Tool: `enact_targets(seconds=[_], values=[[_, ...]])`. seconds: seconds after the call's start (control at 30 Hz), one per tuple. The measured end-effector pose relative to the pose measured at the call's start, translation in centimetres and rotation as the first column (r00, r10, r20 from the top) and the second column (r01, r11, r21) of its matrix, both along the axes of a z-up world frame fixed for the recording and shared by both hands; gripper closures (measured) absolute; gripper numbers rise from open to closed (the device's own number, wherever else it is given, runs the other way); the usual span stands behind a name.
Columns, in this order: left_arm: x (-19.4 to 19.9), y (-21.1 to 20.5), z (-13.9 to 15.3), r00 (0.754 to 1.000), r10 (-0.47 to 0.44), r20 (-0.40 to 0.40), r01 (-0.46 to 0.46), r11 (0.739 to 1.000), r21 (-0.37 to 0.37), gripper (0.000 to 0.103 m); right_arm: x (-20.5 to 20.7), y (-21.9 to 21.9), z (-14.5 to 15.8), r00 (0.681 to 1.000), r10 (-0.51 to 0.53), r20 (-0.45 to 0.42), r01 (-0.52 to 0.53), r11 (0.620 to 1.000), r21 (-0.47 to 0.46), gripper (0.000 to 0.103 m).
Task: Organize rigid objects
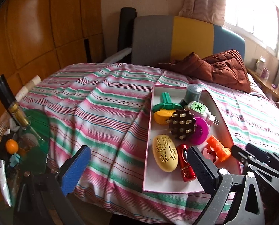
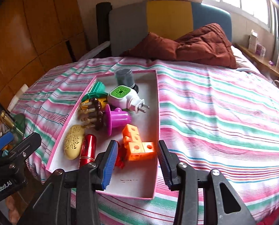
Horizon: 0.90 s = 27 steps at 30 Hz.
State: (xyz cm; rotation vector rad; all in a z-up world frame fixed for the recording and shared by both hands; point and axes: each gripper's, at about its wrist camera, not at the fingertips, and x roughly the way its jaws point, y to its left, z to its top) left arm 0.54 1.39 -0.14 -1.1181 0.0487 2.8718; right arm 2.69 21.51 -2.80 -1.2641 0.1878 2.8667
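Both claws, left (image 1: pixel 137 168) and right (image 2: pixel 137 161), released above one box (image 2: pixel 157 112) of nine trinkets.

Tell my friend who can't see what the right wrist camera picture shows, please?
A pink-edged box lies on a striped bedspread, full of small toys: orange blocks, a purple cup, a red tube and a white plug-in. The right gripper hangs open above the box's near end, holding nothing.

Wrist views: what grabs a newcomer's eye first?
A shallow pink-rimmed box on the striped bedspread, crowded with bright plastic items: orange blocks, a purple cup, a red tube. Behind it, a rust-brown quilt is heaped against the grey-yellow-blue headboard.
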Motion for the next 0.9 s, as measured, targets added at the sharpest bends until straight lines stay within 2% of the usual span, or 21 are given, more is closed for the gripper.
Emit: enact_targets(seconds=[0.23, 0.33, 0.9], values=[[1.4, -1.0, 0.3, 0.999, 0.032, -0.008, -0.031, 0.997, 0.077, 0.0, 1.5, 0.0, 1.4, 0.997, -0.021, -0.068, 0.023, 0.999, 0.033, 0.059], [1.7, -1.1, 0.4, 0.998, 0.054, -0.023, -0.053, 0.997, 0.061, 0.0, 1.8, -0.2, 1.7, 0.996, -0.019, -0.082, 0.022, 0.999, 0.038, 0.059], [2.4, -0.8, 0.4, 0.997, 0.05, -0.053, -0.048, 0.999, 0.023, 0.001, 1.7, -1.0, 0.9, 0.999, 0.012, -0.053, -0.009, 0.999, 0.051, 0.059]])
